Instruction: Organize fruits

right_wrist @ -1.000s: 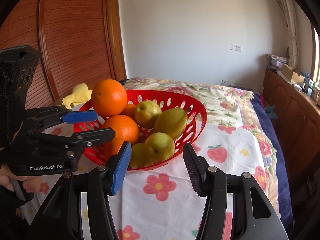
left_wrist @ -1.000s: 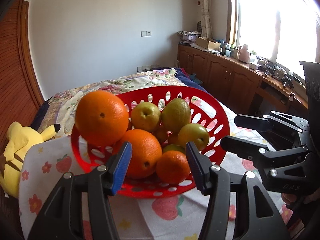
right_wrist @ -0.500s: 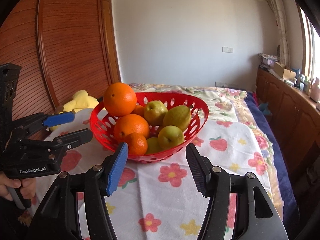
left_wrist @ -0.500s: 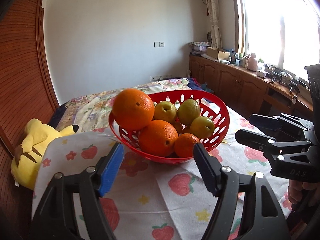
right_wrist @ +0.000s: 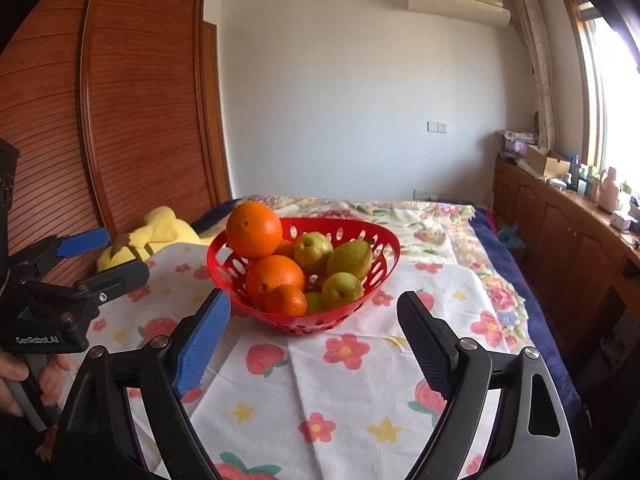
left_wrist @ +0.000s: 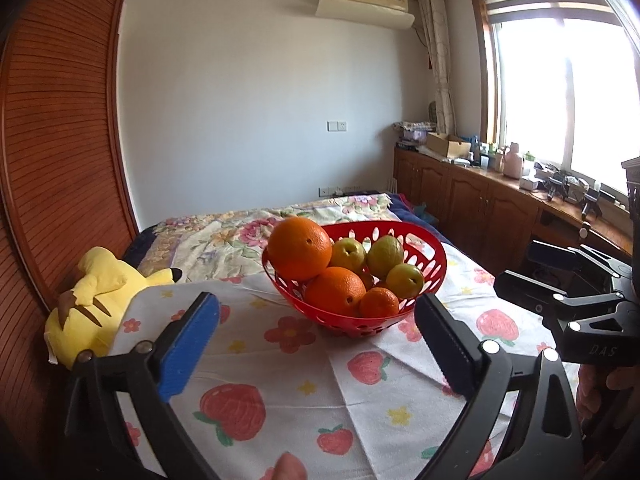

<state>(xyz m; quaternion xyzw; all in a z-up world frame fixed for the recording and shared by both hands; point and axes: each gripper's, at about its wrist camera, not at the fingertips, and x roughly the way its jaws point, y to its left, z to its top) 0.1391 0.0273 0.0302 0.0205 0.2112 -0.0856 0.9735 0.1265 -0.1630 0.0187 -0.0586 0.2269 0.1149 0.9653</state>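
Left wrist view. The left gripper (left_wrist: 316, 332) has its jaws opening wide, with nothing between them but patterned cloth. Beyond its fingertips, apart from them, a red perforated basket (left_wrist: 434, 258) stands on the fruit-print tablecloth (left_wrist: 280, 384). The basket holds a large orange (left_wrist: 299, 248) perched high at its left rim, a second orange (left_wrist: 335, 291) below it, a small tangerine (left_wrist: 379, 302) at the near edge, and three green-yellow pears (left_wrist: 385, 251) toward the back and right. A yellow plush toy (left_wrist: 94, 300) lies at the cloth's left edge. The right gripper (left_wrist: 560, 276) enters from the right, near the basket but not touching it.

Right wrist view. The right gripper (right_wrist: 314, 332) likewise shows its jaws opening, empty, with the basket (right_wrist: 386, 248) ahead of and between its fingers in the picture, yet clear of both. The large orange (right_wrist: 254, 230) overhangs the left rim. The left gripper (right_wrist: 100, 256) stands to the left, held in a hand (right_wrist: 16, 376), its jaws apart and empty.

Reading. No loose fruit shows on the cloth; all visible fruit sits in the basket, so the gathering step appears complete and both grippers stand off, released. If anything remains, the top orange looks precarious: the next move would call for a wide, gentle grasp to reseat it lower without tipping the basket.
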